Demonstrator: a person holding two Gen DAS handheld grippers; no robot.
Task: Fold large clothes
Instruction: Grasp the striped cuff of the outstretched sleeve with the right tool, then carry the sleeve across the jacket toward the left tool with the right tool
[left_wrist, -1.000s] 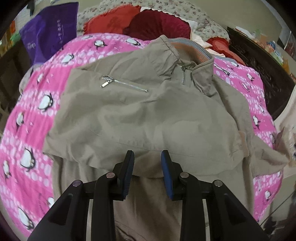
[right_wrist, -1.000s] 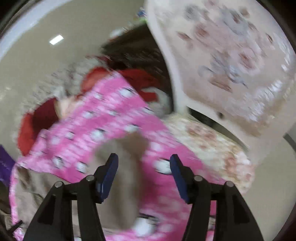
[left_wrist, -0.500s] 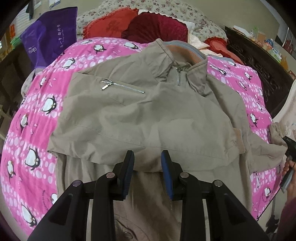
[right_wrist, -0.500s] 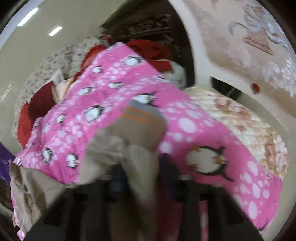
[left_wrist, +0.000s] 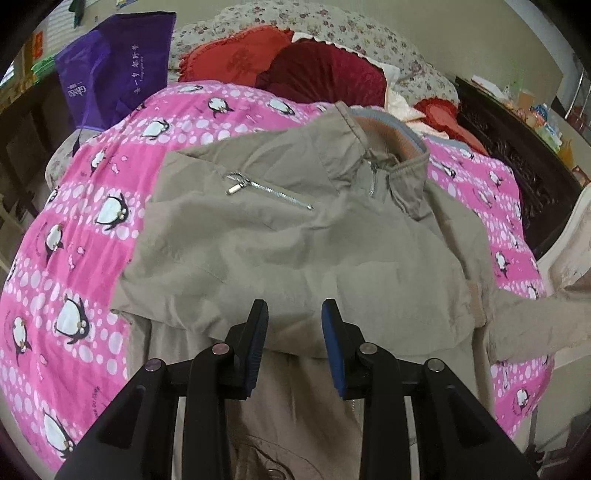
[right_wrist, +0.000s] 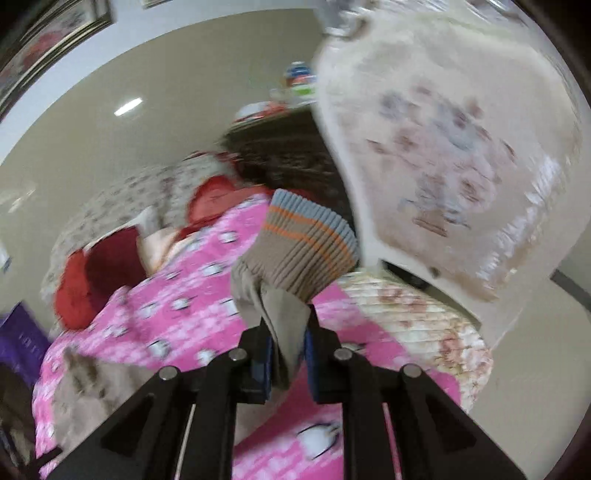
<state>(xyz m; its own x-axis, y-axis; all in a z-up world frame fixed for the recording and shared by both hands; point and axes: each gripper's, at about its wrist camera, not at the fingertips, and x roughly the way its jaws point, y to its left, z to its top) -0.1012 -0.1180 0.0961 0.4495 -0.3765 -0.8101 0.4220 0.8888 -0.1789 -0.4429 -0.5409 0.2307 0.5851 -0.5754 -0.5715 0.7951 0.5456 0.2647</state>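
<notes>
Lying spread on the pink blanket (left_wrist: 85, 236), the tan jacket (left_wrist: 295, 240) has one side folded across its front, collar toward the red pillows (left_wrist: 280, 66). The left gripper (left_wrist: 294, 332) hangs over the folded edge, jaws apart, holding nothing. The right gripper (right_wrist: 287, 350) is clamped on the sleeve (right_wrist: 284, 325) just behind its striped cuff (right_wrist: 306, 243), lifted above the blanket.
</notes>
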